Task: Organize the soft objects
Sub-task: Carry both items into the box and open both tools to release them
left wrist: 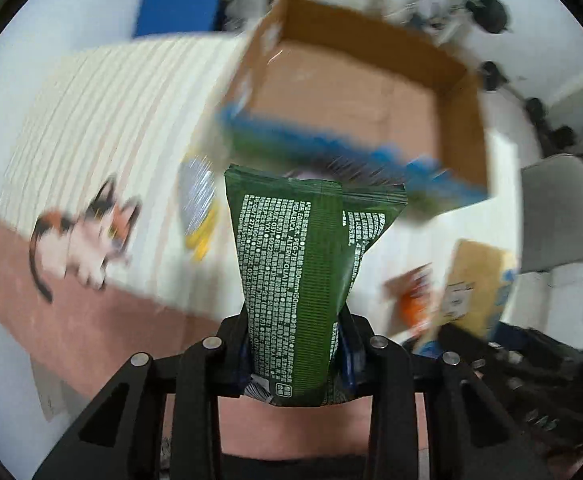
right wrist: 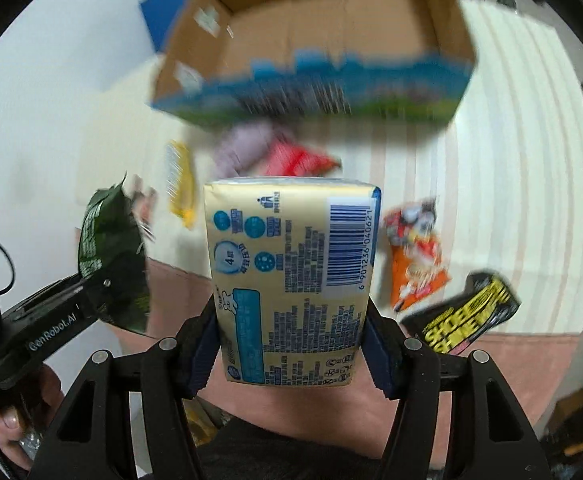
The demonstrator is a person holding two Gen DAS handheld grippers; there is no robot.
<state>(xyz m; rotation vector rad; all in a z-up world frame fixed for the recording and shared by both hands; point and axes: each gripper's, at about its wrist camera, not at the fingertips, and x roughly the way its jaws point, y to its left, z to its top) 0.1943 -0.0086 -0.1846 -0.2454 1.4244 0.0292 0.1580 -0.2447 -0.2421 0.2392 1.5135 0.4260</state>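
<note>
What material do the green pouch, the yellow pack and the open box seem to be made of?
Green pouch: probably thin plastic film, slightly glossy, creased where the fingers pinch it.
Yellow pack: soft plastic wrap, shiny, its sides pressed in by the fingers.
Open box: corrugated cardboard, brown and matte inside, printed blue outside.

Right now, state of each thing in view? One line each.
Left tool: shut on green pouch.
Green pouch: held upright, off the mat.
Right tool: shut on yellow tissue pack.
Yellow tissue pack: held, barcode side up.
Cardboard box: open, looks empty.
Orange snack bag: lying on striped mat.
</note>
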